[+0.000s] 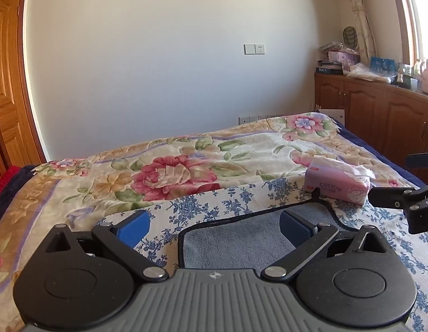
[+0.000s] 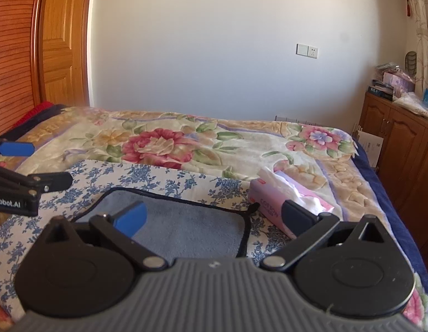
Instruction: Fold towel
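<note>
Left wrist view: left tongs [image 1: 214, 228] apart, above grey towel [image 1: 241, 242] lying flat on the blue-flowered cloth [image 1: 236, 196] on the bed [image 1: 186, 149]; tissue pack [image 1: 337, 184] behind towel's far right corner; window [image 1: 420, 13] at right.

Right wrist view: right tongs [image 2: 214, 221] apart over towel [image 2: 192, 228]; wooden door [image 2: 62, 38] far left of towel.

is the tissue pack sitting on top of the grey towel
No, the tissue pack lies beside the grey towel, off its far right corner, on the blue floral cloth.
</note>
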### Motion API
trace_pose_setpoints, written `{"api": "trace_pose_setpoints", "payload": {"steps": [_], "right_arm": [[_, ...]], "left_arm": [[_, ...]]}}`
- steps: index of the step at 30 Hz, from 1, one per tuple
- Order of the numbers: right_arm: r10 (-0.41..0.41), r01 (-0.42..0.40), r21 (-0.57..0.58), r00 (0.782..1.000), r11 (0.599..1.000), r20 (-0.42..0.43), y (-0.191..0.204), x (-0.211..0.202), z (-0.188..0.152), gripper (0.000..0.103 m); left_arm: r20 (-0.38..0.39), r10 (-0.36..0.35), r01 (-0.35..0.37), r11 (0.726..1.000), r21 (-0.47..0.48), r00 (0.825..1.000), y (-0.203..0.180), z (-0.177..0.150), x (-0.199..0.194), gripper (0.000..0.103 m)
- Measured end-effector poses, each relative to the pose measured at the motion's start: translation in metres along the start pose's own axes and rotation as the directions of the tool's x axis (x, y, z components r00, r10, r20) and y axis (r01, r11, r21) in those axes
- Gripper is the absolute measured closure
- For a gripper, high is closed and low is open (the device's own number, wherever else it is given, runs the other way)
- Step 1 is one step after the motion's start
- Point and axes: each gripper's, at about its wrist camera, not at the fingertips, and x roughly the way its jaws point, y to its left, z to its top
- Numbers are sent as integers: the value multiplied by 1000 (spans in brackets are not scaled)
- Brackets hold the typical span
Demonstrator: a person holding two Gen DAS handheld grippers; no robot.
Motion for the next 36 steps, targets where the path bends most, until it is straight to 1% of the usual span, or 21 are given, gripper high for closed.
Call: {"api": "trace_pose_setpoints", "payload": {"steps": [9,18,27,36], "right_arm": [[4,-5,22,1000,1000,22,1,-35,-1,0],[-3,2,27,999,1000,46,2,-70,-3,0],[-9,8,22,998,1000,54,4,-91,-8,0],[-7,6,24,998,1000,60,9,-107,-16,0]], "left_arm": [[24,17,-17,1000,-10,1000,-6,10,-39,0],[46,12,-12,1000,-9,999,-17,12,-78,0],[53,9,-9,1000,-12,999,-22,2,-109,0],[34,20,-19,999,-37,999,-21,-14,-129,0]]}}
